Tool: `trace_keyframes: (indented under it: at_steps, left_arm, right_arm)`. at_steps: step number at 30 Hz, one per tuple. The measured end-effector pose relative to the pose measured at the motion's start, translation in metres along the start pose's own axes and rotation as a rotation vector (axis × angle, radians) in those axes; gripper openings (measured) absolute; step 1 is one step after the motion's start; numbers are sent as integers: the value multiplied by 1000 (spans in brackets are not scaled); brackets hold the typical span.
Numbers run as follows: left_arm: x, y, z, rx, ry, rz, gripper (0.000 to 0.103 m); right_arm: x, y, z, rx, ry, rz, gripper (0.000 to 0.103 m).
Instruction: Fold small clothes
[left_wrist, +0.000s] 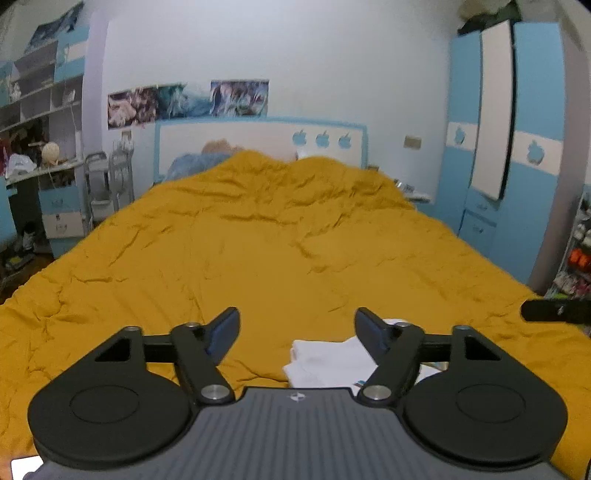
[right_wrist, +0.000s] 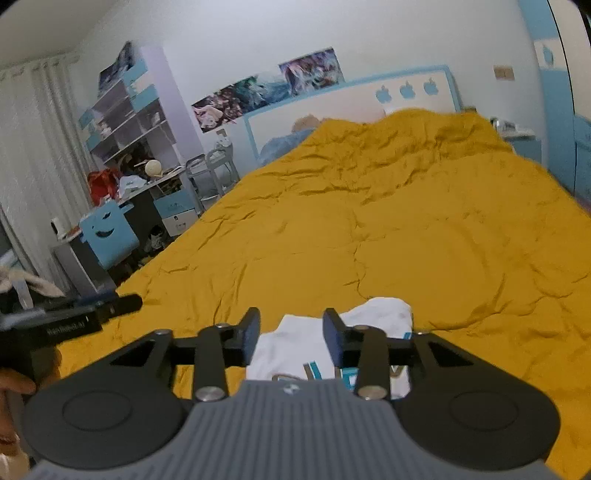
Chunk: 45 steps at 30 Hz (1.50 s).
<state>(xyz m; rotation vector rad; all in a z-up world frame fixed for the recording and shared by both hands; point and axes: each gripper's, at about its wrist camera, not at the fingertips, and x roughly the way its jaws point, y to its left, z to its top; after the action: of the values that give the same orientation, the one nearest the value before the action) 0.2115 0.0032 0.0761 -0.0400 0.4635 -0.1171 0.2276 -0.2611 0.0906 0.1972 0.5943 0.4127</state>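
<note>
Below, a folded white garment (right_wrist: 325, 347) (blue print showing on its near edge) lies on the mustard-yellow bedspread (left_wrist: 258, 240). Both tools hang above it, clear of the cloth: the left hand-held gripper (left_wrist: 297, 328) with jaws spread wide, the right hand-held gripper (right_wrist: 291, 334) partly open, neither holding anything.

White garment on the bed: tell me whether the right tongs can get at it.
Probably yes. The white garment lies on the yellow quilt just beyond the open, empty right tongs, nothing between.
</note>
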Motion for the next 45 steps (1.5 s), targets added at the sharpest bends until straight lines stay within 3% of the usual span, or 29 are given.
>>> trace_keyframes:
  at_steps: [3,6,11,15,19,24,32,45]
  left_arm:
    - [-21,-4,-12,-30,-20,-14,94]
    - [-37,-10,-28,-24,-43,41,97]
    - [-49,-26,-56,92,1,72,98]
    - [-53,-28,-78,32,20,72,98]
    - [-42,-25,-103,-52,111,86,98]
    - [-38,-29,-130,-61,171,95,98]
    - [-38,-43,-154,9,236,85,98]
    - [-43,-47,-155,27,236,74,98]
  right_arm:
    - [-29,10,-23,-10,-17,-9,44]
    - [-55,20,-52,-43,-35,-39,50]
    - [-76,40,-102,-109,-8,-88,55]
    - [-83,53,-140,-125,18,-119,57]
    - [-78,70,-166,-165,39,-178,60]
    - [-62,79,-183,-218,71,-200,65]
    - [-42,71,-203,-164,141,-237,65]
    - [-37,63,-203,-137,150,-242,67]
